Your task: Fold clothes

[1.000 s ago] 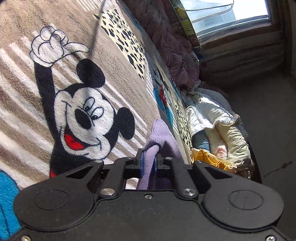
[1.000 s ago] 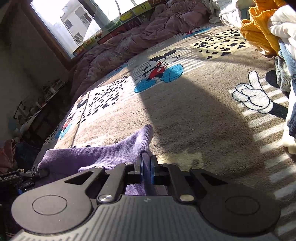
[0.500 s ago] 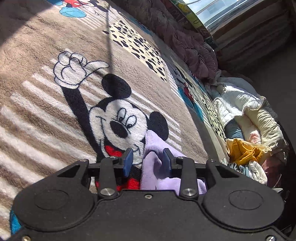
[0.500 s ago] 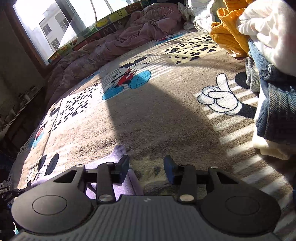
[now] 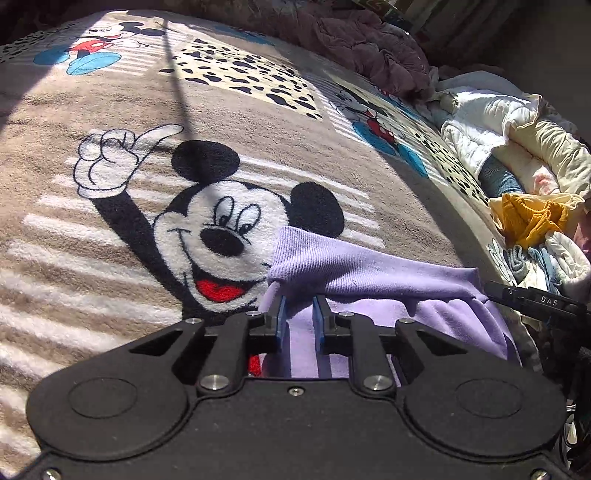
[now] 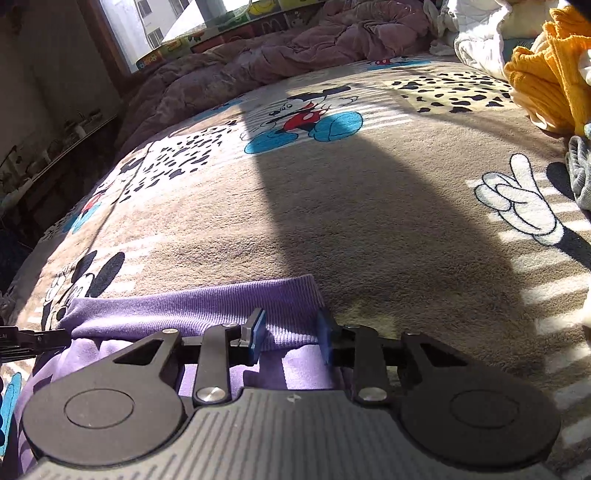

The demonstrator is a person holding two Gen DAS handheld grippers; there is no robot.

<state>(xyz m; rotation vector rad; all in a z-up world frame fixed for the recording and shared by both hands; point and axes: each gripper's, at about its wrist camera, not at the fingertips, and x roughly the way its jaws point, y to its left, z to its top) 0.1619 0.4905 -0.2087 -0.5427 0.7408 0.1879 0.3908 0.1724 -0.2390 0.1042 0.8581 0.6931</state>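
Note:
A lilac sweatshirt (image 5: 369,269) lies on the Mickey Mouse blanket (image 5: 110,110), its ribbed hem (image 6: 192,306) stretched flat and facing away from me. My left gripper (image 5: 299,317) hangs over the hem's left corner. Its jaws are closing, with lilac cloth in the gap and the blue pads (image 5: 281,321) not pressing on it. My right gripper (image 6: 290,332) sits at the hem's right corner. Its jaws are also closing, with the ribbed band between pads that stand apart. Each gripper's black tip shows at the edge of the other's view.
A heap of clothes lines the bed's right side: a white quilted jacket (image 5: 491,122), a mustard knit (image 5: 532,218) and grey denim (image 6: 580,173). A mauve quilt (image 6: 295,48) is bunched along the far edge under a window (image 6: 166,26). A shadow crosses the blanket's middle.
Both grippers were shut on the lilac cloth and holding it up. They opened and let it drop flat on the blanket. Their jaws are now narrower again around the hem.

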